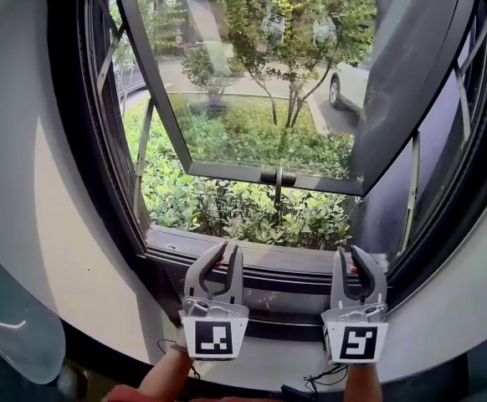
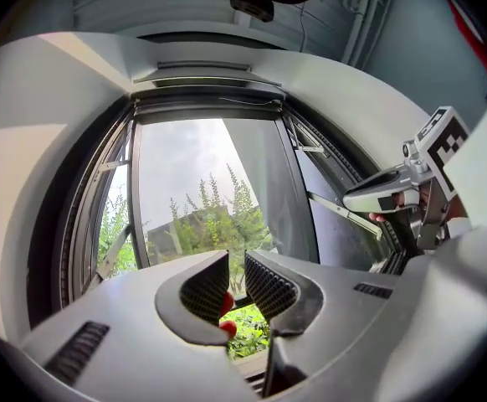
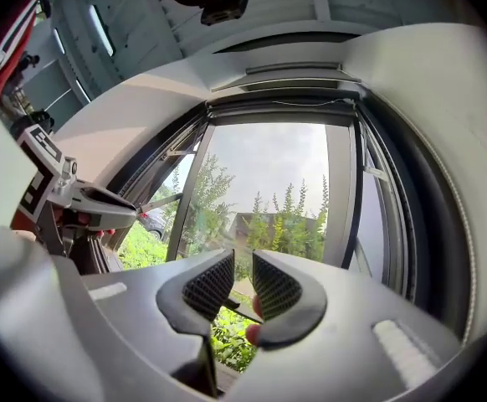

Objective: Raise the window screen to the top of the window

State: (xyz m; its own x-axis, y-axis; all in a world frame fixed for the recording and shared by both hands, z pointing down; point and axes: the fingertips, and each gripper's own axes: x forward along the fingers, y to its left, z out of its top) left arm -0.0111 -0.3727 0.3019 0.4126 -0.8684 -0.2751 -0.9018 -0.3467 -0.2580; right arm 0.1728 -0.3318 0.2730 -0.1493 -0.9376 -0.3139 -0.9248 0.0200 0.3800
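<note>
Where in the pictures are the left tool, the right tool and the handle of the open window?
left tool (image 1: 228, 251): head view, between its fingertips.
right tool (image 1: 350, 255): head view, between its fingertips.
window handle (image 1: 277, 177): head view, middle of the dark handle.

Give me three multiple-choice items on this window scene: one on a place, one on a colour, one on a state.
1. Where are the left gripper and the right gripper in the head view?
A. Up at the top of the opening.
B. Low, in front of the window sill.
C. Outside, beyond the glass.

2. What colour is the car parked outside?
A. Red.
B. Blue.
C. White.

3. How does the glass sash stand?
A. Swung open outward.
B. Shut flat.
C. Taken off and lying on the floor.

Key:
1 B: both grippers sit at the bottom edge of the opening, by the sill.
2 C: the car's body shows white beside the shrubs.
3 A: the sash's bottom rail hangs out over the greenery.
</note>
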